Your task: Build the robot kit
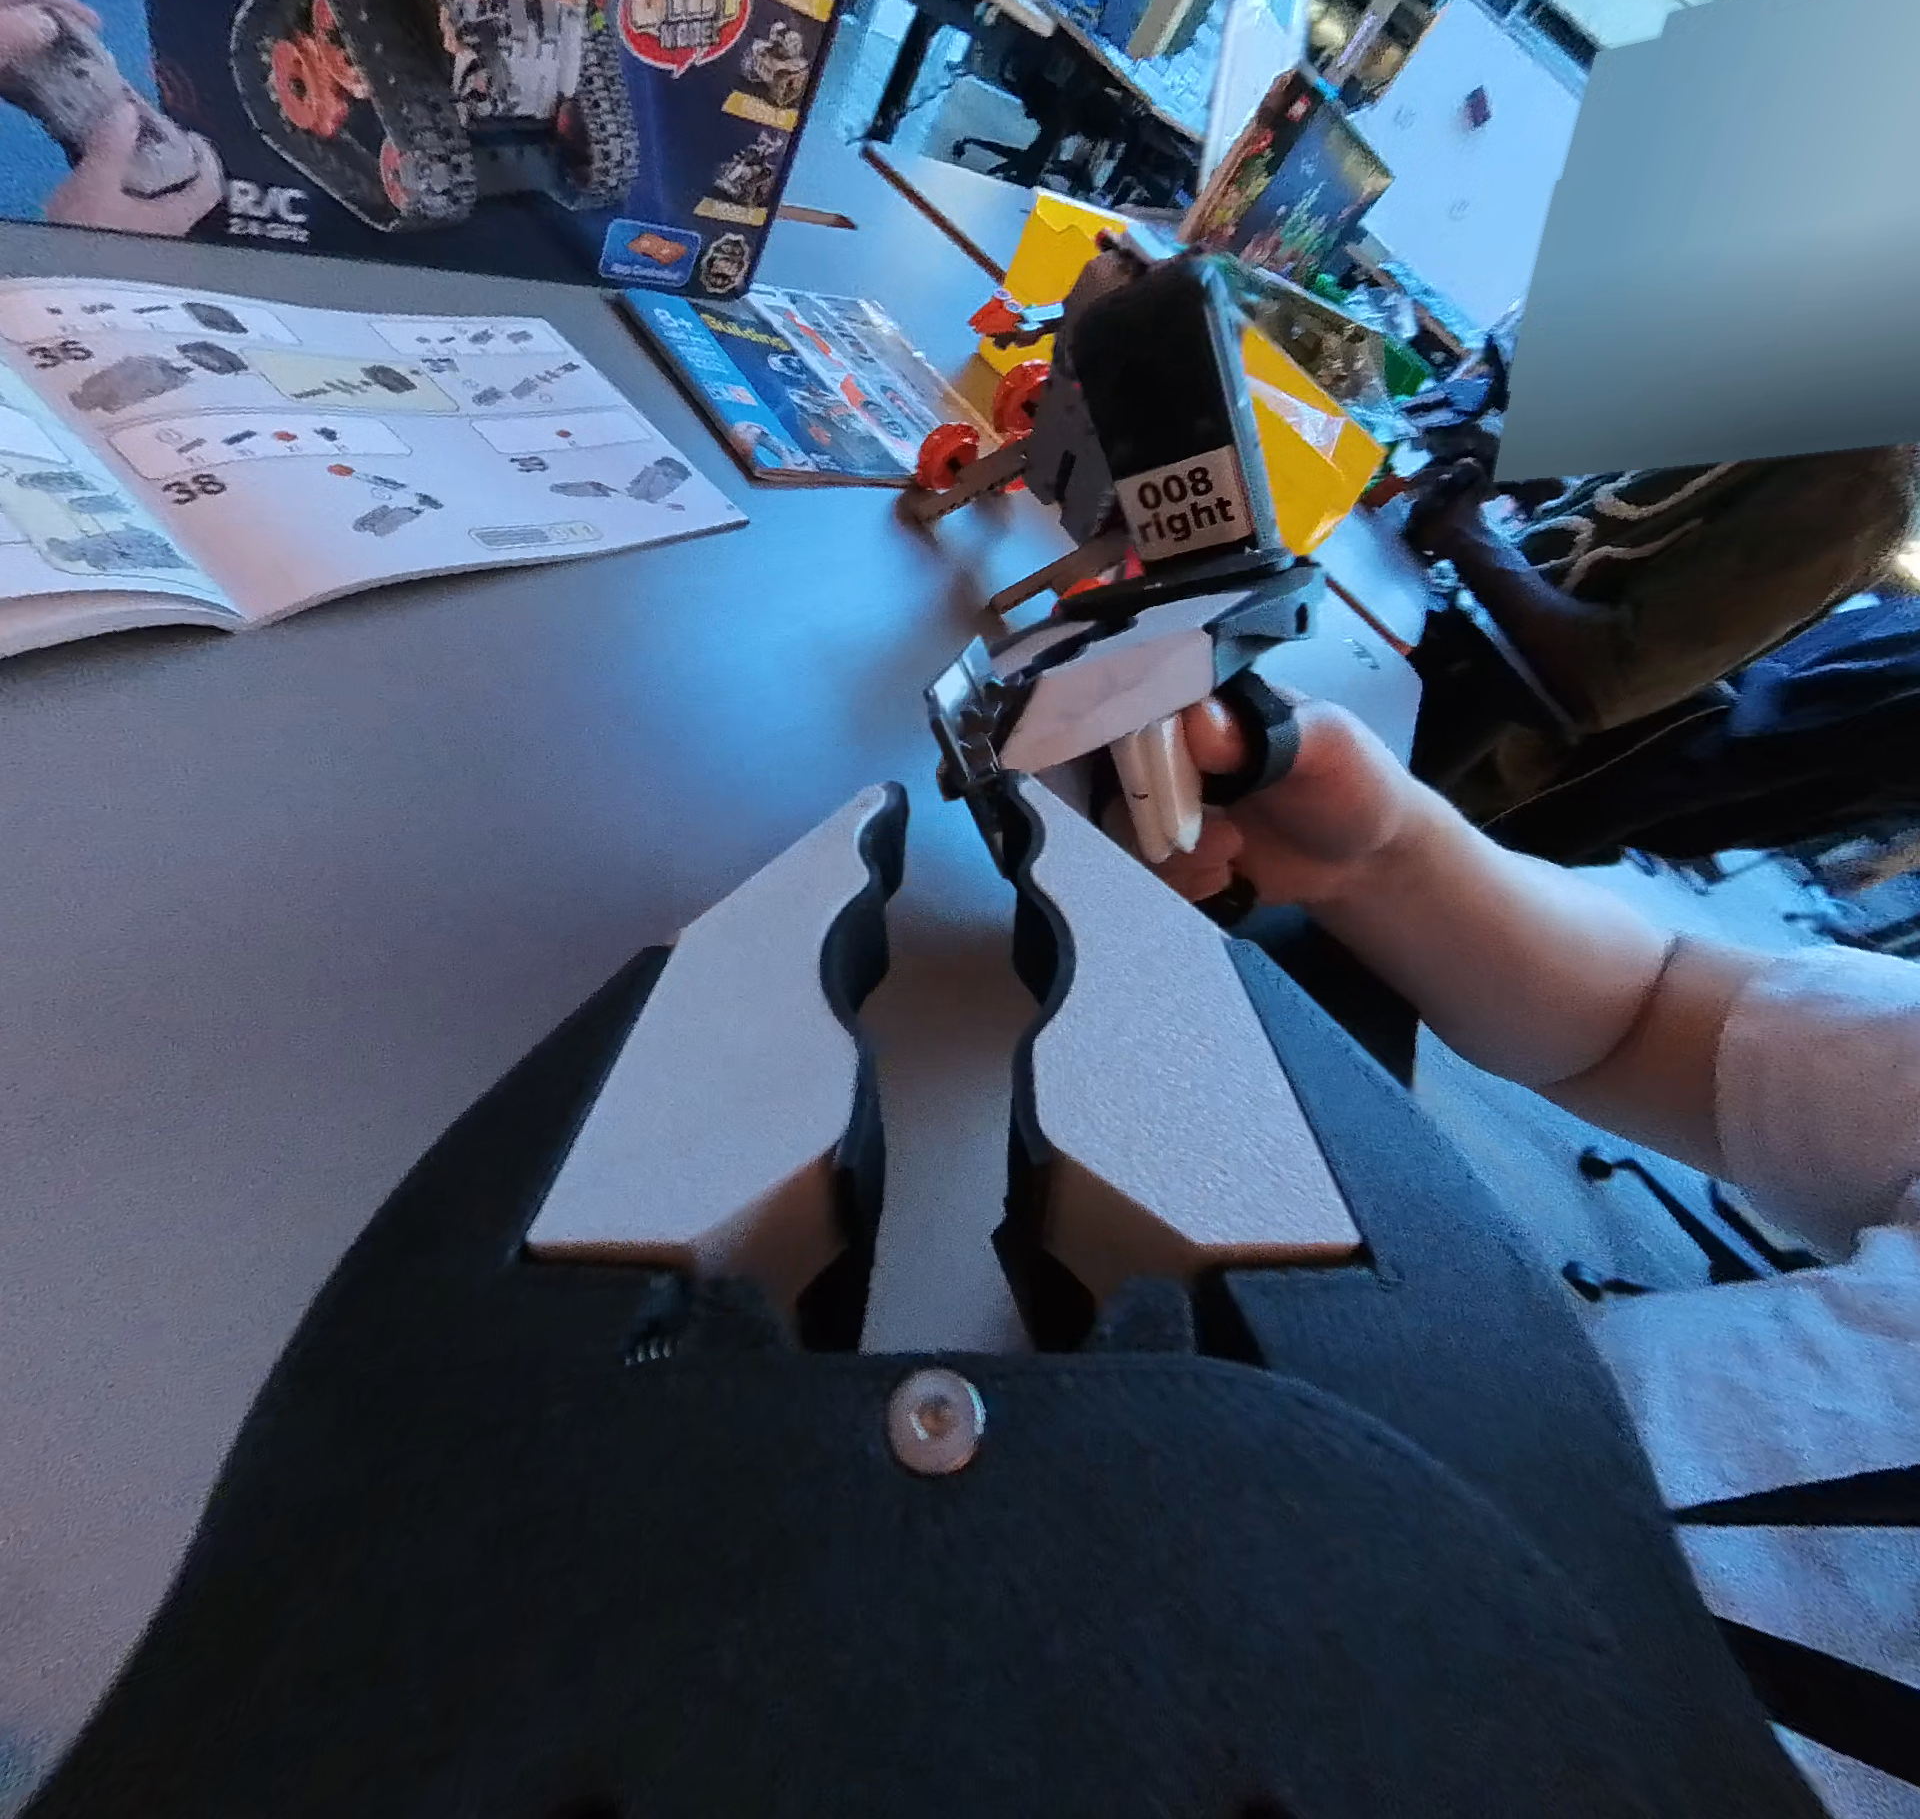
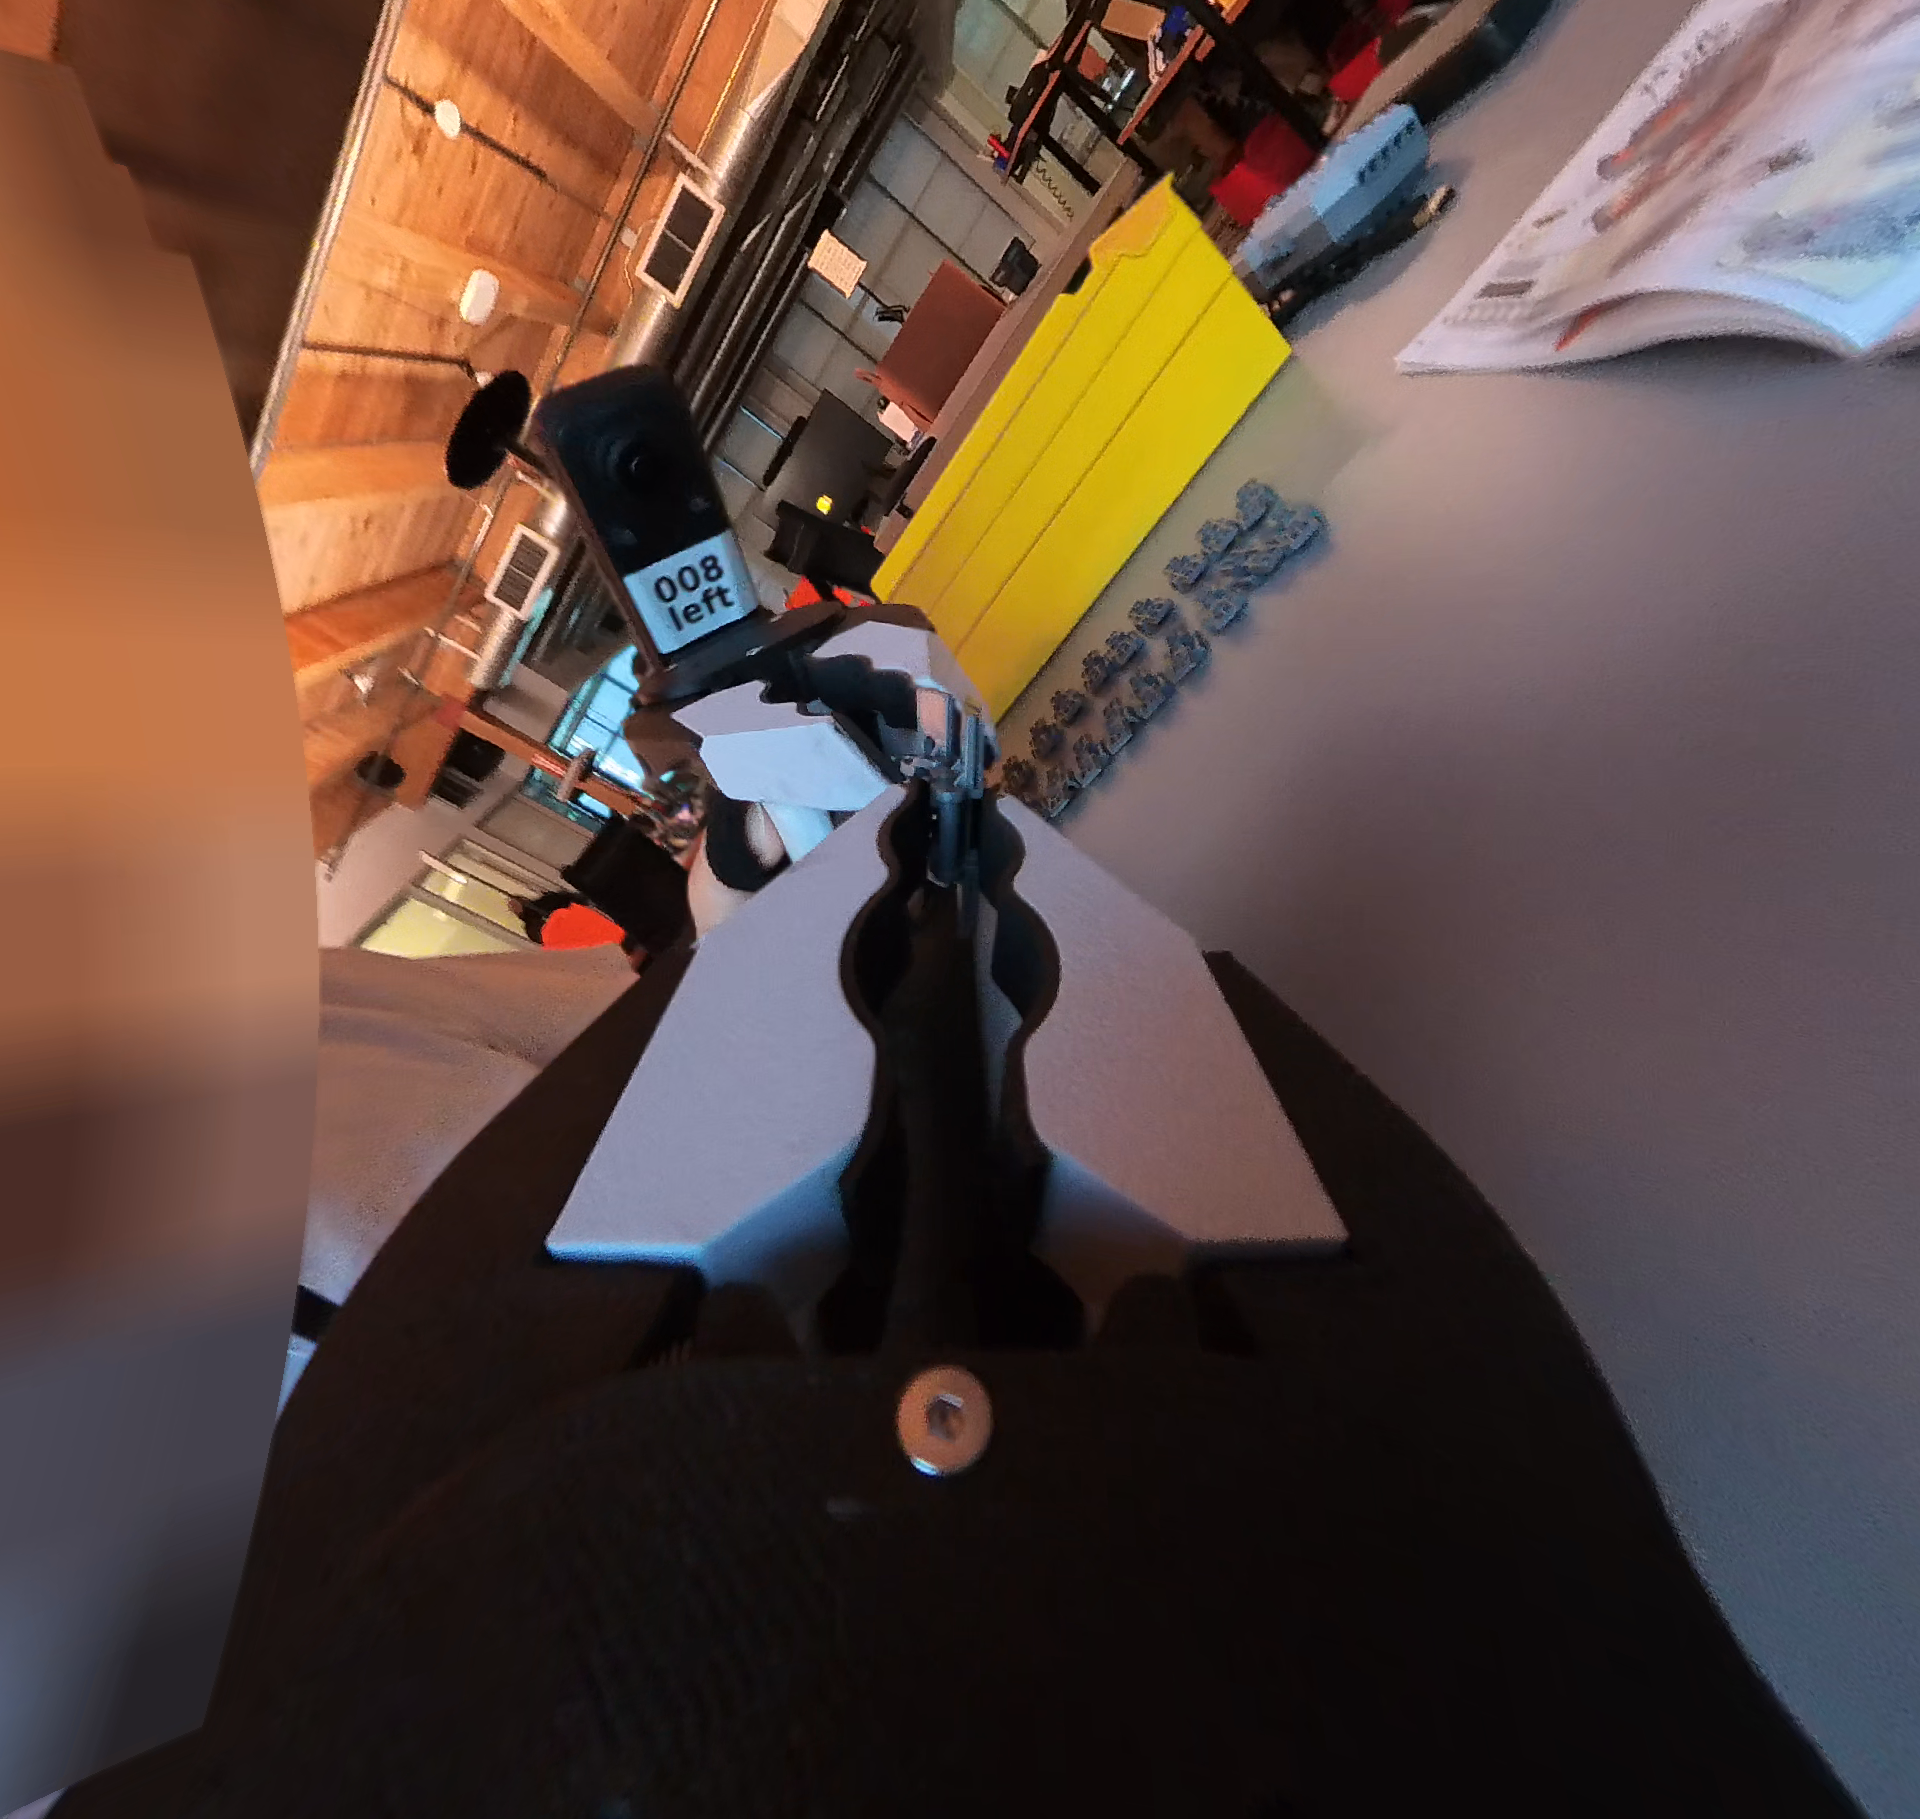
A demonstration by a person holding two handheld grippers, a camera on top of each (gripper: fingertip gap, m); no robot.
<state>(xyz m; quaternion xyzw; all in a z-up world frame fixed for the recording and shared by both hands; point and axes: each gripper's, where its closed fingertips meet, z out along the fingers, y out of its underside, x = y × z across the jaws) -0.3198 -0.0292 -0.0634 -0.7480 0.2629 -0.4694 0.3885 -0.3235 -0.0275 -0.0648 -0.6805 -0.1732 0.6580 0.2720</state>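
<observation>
My left gripper (image 1: 954, 813) is open and empty, low over the grey table (image 1: 416, 834). Its tips sit just below the tips of my right gripper (image 1: 964, 730), which a hand holds from the right. My right gripper (image 2: 951, 819) is shut on a small thin grey toy-brick part (image 2: 948, 839), which sticks out past its tips. In the left wrist view the part (image 1: 977, 746) is a small dark piece at those tips. In the right wrist view my left gripper (image 2: 925, 715) comes in from the left, its tips right by the part.
An open instruction booklet (image 1: 312, 439) (image 2: 1714, 211) lies on the table before a big blue toy box (image 1: 468, 76). Nearby are a second booklet (image 1: 821, 387), an orange-wheeled part-built model (image 1: 987, 439), a yellow box (image 2: 1091, 439) and rows of small grey links (image 2: 1174, 647). Only a small space, under 4 cm, lies between the two pairs of fingers.
</observation>
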